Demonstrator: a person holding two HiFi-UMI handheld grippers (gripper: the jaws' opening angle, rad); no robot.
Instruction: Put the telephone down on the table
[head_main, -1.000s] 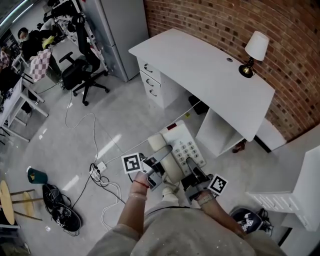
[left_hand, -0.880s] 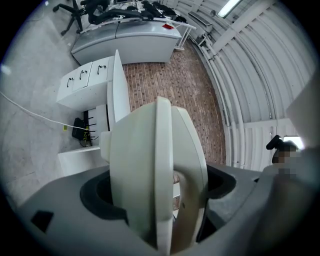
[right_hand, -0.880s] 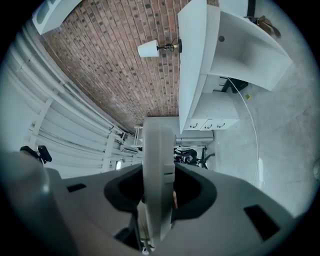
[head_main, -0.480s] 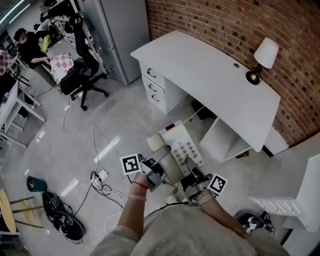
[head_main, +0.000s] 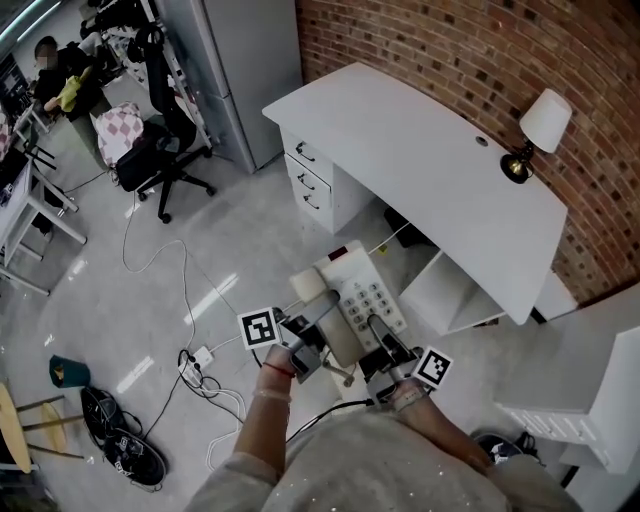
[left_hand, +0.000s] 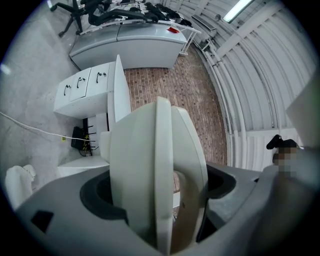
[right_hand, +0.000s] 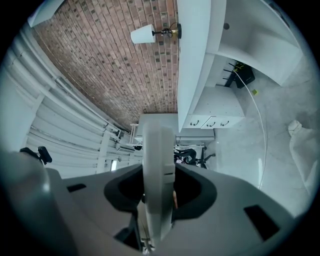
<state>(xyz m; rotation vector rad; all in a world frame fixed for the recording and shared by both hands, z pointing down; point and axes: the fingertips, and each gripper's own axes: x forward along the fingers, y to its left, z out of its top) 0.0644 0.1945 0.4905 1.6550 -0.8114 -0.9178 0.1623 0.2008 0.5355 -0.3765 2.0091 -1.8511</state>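
A cream desk telephone (head_main: 352, 292) with a keypad and a handset on its left side hangs in the air over the grey floor, just short of the white desk (head_main: 420, 150). My left gripper (head_main: 320, 318) is shut on the phone's near left edge, and my right gripper (head_main: 376, 330) is shut on its near right edge. In the left gripper view the telephone's body (left_hand: 150, 165) fills the gap between the jaws. In the right gripper view a thin edge of the telephone (right_hand: 158, 160) is clamped between the jaws.
The desk has a drawer unit (head_main: 318, 185), an open shelf (head_main: 450, 295) and a small lamp (head_main: 538, 130) by the brick wall. Cables and a power strip (head_main: 200, 355) lie on the floor at left, with shoes (head_main: 115, 440). An office chair (head_main: 160, 140) stands behind. A white cabinet (head_main: 600, 400) is at right.
Both grippers have carried the telephone together toward the desk, keeping their hold. The desk's open shelf now sits closer to the phone.
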